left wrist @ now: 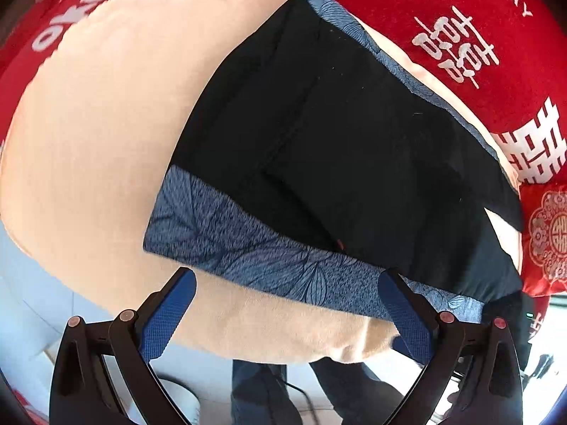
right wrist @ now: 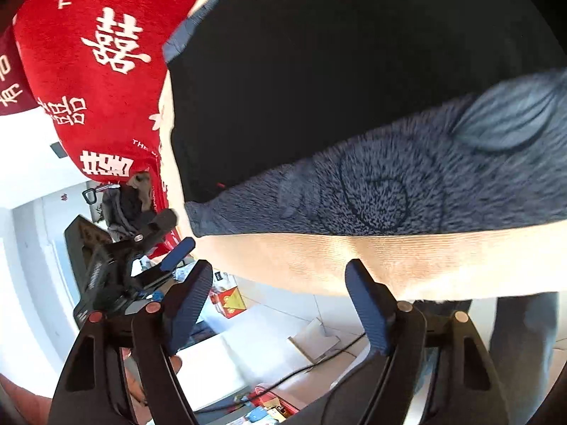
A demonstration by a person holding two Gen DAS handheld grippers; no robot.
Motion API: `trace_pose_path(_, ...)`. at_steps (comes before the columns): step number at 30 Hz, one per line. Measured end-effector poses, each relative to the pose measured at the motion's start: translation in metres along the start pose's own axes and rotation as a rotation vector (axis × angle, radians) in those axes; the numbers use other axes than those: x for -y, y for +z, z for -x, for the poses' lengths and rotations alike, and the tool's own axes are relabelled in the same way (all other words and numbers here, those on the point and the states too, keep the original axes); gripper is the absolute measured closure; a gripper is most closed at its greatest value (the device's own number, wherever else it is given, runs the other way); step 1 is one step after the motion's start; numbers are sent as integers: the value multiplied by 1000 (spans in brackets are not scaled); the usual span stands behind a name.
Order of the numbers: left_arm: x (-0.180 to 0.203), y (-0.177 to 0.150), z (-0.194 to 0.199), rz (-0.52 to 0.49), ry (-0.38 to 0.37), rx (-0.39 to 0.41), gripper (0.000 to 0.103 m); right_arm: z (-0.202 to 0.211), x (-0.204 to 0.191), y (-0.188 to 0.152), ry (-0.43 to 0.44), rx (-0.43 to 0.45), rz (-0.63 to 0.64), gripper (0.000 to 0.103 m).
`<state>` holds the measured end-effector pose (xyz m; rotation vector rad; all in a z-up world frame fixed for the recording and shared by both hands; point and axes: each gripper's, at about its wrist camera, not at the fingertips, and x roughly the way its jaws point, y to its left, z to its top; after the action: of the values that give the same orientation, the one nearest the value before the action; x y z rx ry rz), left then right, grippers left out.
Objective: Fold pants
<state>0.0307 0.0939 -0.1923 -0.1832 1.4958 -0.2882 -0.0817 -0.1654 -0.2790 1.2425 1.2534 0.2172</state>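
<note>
Black pants point(left wrist: 336, 134) with a blue patterned band are lying folded on a beige cushion point(left wrist: 88, 124). Both the left gripper point(left wrist: 287, 304) and right gripper point(right wrist: 280, 283) are gaping wide, holding nothing; gripping the band's 2 corners evenly would likely keep the next fold square.

Home; red wedding bedding point(left wrist: 460, 17), tiled floor point(right wrist: 319, 361)

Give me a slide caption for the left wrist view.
Open left gripper hovers at the blue patterned edge of folded black pants on a beige cushion.
</note>
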Motion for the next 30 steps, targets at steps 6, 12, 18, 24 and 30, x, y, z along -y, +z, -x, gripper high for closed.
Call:
trace_pose_path(6, -17, -8, -6, 39, -29, -13, 0, -11, 20, 17, 196, 120, -175, 77)
trace_pose_path(12, -22, -7, -15, 161, -148, -24, 0, 4, -21, 29, 278, 115, -87, 99)
trace_pose_path(18, -13, 14, -29, 227, -180, -2, 39, 2, -26, 29, 170, 29, 3, 94)
trace_pose_path(24, -4, 18, -34, 123, -128, -14, 46, 41, 25, 11, 99, 118, -78, 53)
trace_pose_path(30, 0, 20, -36, 79, -107, -35, 46, 86, 93, -12, 225, 295, -279, 53)
